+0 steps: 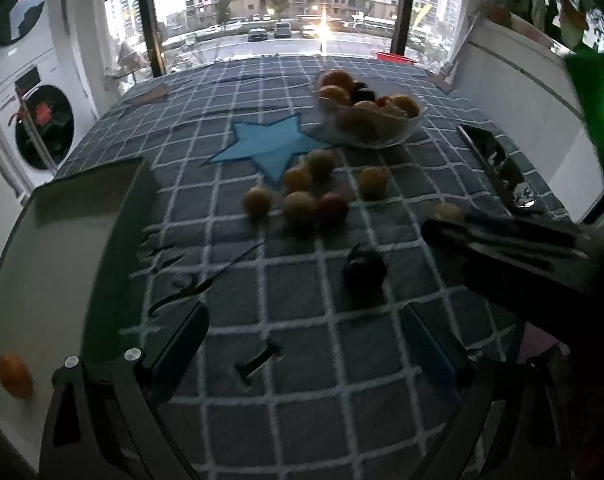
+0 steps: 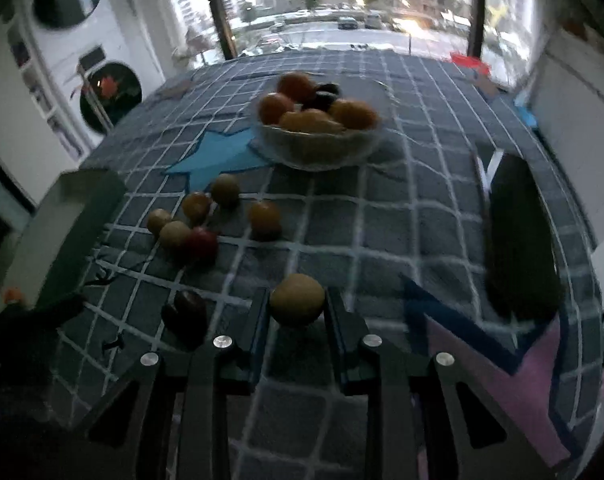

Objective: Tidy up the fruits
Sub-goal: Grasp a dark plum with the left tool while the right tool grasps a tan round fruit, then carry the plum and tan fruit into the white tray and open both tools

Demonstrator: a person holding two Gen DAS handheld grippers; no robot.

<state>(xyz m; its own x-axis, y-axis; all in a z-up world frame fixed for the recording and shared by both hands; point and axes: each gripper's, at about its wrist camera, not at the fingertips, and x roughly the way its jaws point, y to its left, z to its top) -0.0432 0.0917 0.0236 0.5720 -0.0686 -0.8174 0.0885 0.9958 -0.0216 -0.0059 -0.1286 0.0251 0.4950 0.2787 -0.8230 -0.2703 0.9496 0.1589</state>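
Checked tablecloth [image 2: 341, 232] bears glass bowl [image 2: 321, 148], loose fruits [image 2: 198, 220], dark fruit [image 2: 188, 314], white tray [image 1: 62, 264].

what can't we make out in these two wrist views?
- Glass bowl: the lower fruit is hidden under the top layer, both views.
- Box: cut off by the left edge in the left wrist view.
- Fruit in the right gripper: its underside is hidden.
- Dark fruit: blurred, so its kind is unclear.
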